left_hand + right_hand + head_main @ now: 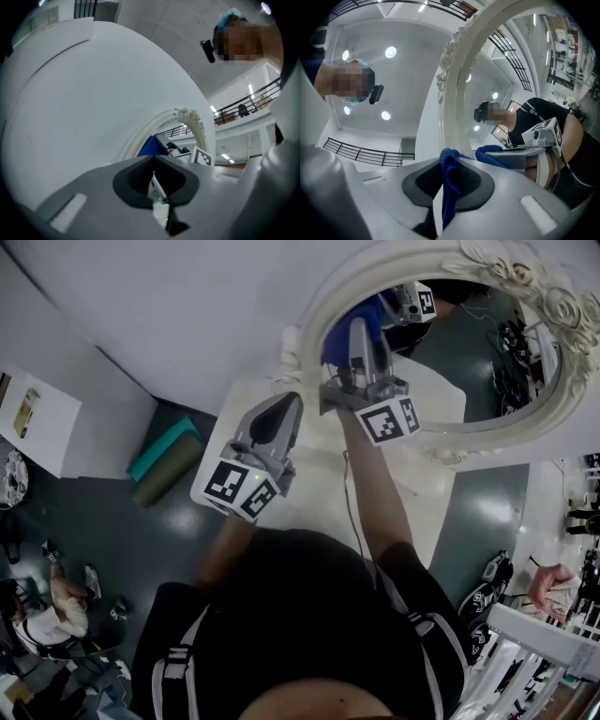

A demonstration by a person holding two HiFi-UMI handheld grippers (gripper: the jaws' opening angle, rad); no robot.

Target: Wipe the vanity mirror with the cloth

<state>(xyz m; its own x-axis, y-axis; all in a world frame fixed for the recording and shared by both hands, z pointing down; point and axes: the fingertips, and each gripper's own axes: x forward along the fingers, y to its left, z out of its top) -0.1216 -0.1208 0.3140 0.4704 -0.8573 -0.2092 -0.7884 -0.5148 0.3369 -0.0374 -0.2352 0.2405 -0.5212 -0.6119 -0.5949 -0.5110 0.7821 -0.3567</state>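
White wall (187,306) fills the far left. An oval vanity mirror (469,362) with an ornate white frame stands at far right on the white worktop (314,488), which sits just beside the wall.

Right gripper (364,338) is up at the left part of the mirror glass, jaws clamped on the blue cloth (336,341). The right gripper view shows the cloth (449,187) pinched between the pads, bunched at the tip, just beside the frame. I can't tell if the cloth touches the glass.

Left gripper (279,418) is nearer and left of the mirror, over the worktop, jaws together, nothing between them.
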